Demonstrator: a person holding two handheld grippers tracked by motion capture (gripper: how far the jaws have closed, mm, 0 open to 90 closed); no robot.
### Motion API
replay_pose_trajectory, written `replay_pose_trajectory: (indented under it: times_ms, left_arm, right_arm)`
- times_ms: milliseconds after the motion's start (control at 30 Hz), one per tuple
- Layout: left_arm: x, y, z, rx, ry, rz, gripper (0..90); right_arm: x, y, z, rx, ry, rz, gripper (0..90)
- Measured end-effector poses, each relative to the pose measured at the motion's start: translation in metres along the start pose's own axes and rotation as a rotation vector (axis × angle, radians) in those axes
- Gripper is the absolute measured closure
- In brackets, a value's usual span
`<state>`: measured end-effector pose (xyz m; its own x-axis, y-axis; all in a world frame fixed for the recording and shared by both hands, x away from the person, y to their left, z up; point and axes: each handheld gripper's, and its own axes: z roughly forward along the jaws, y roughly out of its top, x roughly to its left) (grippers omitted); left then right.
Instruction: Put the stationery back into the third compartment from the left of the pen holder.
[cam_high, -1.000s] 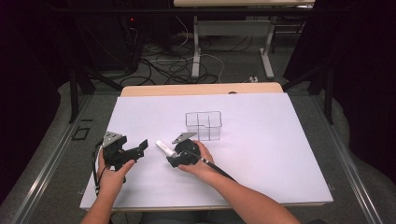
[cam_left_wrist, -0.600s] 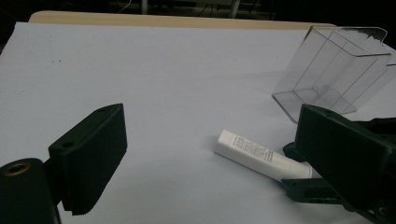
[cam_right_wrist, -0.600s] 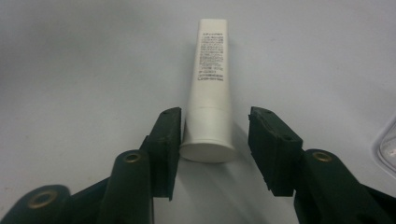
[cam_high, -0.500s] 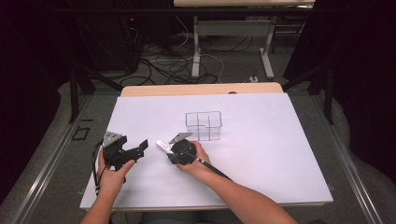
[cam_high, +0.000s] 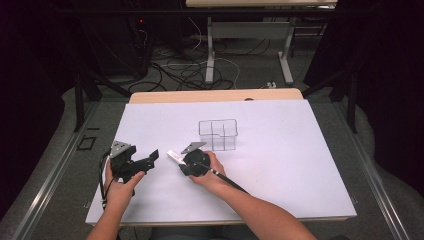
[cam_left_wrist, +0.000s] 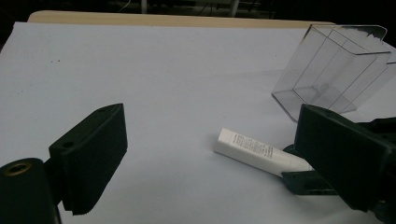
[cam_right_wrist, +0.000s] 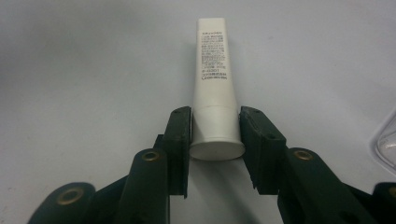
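A white tube (cam_high: 174, 155) with small print lies on the white table sheet (cam_high: 280, 165), left of a clear divided box (cam_high: 217, 134). My right gripper (cam_high: 184, 162) points left at the tube. Its jaws have just been closing, and they now press on the tube's cap end from both sides (cam_right_wrist: 215, 135). The rest of the tube (cam_right_wrist: 212, 70) sticks out ahead of them. My left gripper (cam_high: 149, 161) hovers a little left of the tube with its jaws wide apart (cam_left_wrist: 212, 126) and nothing between them. The tube (cam_left_wrist: 257, 151) and box (cam_left_wrist: 331, 70) lie ahead of it.
The sheet covers a wooden table whose far edge (cam_high: 215, 95) shows behind it. Beyond the table are desk legs and loose cables on the floor (cam_high: 200, 70). Bare sheet stretches to the right of the box and along the front.
Both hands keep their places and the tube has not shifted. In the high view the right gripper's jaws sit a touch tighter around the tube's end.
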<state>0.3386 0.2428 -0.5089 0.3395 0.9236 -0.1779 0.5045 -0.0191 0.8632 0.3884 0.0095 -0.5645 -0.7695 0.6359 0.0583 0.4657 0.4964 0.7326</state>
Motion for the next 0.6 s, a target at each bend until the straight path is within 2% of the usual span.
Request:
replay_pose_trajectory:
  times_ms: [67,133,367,600]
  left_arm:
    - [0.0000,0.0000,0.0000,0.001,0.000,0.001,9.6]
    - [0.0001,-0.0001,0.0000,0.001,0.000,-0.001,9.6]
    - [-0.0004,-0.0001,0.0003,0.006,-0.001,0.004,9.7]
    - [-0.0004,-0.0002,0.0005,0.010,-0.004,0.009,9.7]
  right_arm:
    - [-0.0009,0.0001,0.0000,0.000,0.009,0.000,64.7]
    - [-0.0004,0.0003,-0.0006,0.003,0.015,0.020,64.7]
    - [-0.0012,0.0008,-0.0013,-0.002,0.042,0.015,64.8]
    - [-0.0051,0.0022,-0.0051,-0.006,0.072,0.036,64.8]
